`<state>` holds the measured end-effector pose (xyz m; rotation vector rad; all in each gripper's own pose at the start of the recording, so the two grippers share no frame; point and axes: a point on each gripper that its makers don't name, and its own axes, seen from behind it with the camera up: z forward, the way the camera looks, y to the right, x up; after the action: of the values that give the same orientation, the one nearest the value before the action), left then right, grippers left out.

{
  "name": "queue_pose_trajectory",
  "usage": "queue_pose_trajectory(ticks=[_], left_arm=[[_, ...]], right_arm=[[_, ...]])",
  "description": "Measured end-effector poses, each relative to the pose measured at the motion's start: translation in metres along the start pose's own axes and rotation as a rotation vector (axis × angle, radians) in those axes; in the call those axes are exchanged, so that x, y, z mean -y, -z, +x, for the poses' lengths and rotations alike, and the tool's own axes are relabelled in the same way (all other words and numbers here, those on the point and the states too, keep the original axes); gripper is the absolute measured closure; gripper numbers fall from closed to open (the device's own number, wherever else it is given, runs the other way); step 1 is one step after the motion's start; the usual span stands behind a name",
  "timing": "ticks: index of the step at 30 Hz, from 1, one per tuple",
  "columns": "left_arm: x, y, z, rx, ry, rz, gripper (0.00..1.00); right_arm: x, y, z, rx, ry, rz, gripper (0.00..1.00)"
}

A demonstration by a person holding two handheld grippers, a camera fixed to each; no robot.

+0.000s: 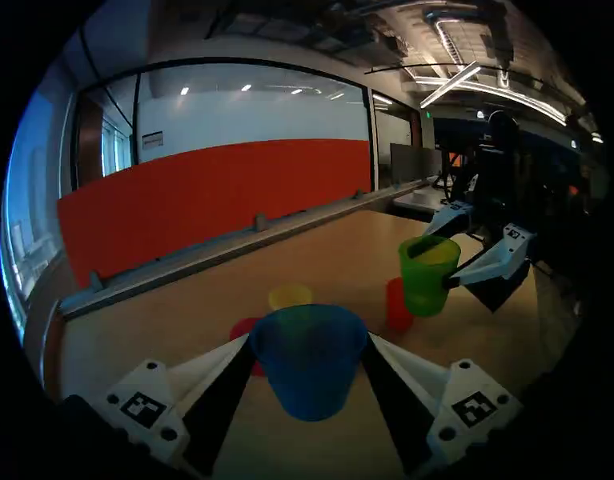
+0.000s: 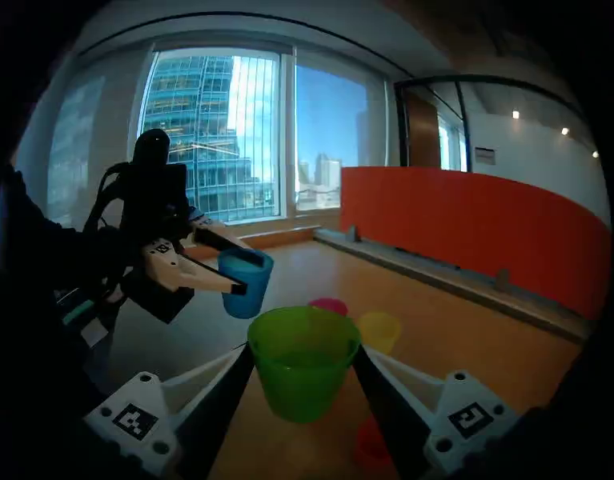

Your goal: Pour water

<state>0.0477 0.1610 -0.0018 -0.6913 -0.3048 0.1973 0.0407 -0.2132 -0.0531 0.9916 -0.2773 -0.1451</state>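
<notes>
My left gripper (image 1: 308, 360) is shut on a blue cup (image 1: 309, 360), held upright above the wooden table (image 1: 339, 248). In the right gripper view the same blue cup (image 2: 245, 282) hangs at the left, clamped by the left gripper (image 2: 241, 276). My right gripper (image 2: 303, 368) is shut on a green cup (image 2: 303, 360), also upright. From the left gripper view that green cup (image 1: 427, 274) appears to the right, held by the right gripper (image 1: 443, 276). The two cups are apart. Whether either holds water is unclear.
On the table stand a yellow cup (image 1: 290, 296), a magenta cup (image 1: 244, 330) and a red cup (image 1: 398, 304). They appear again as the yellow cup (image 2: 379, 330), magenta cup (image 2: 329, 306) and red cup (image 2: 371, 445). An orange partition (image 1: 218, 200) borders the table's far edge.
</notes>
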Motion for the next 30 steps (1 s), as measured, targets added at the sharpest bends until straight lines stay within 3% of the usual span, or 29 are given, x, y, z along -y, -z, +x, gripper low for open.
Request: queue_pose_trajectory(ticks=[12, 30], left_arm=[[-0.006, -0.012, -0.035, 0.119, -0.037, -0.041, 0.11], [-0.011, -0.018, -0.068, 0.215, -0.066, -0.082, 0.12]], right_arm=[[-0.001, -0.010, -0.026, 0.093, 0.018, 0.023, 0.10], [0.000, -0.022, -0.059, 0.207, 0.057, 0.050, 0.10]])
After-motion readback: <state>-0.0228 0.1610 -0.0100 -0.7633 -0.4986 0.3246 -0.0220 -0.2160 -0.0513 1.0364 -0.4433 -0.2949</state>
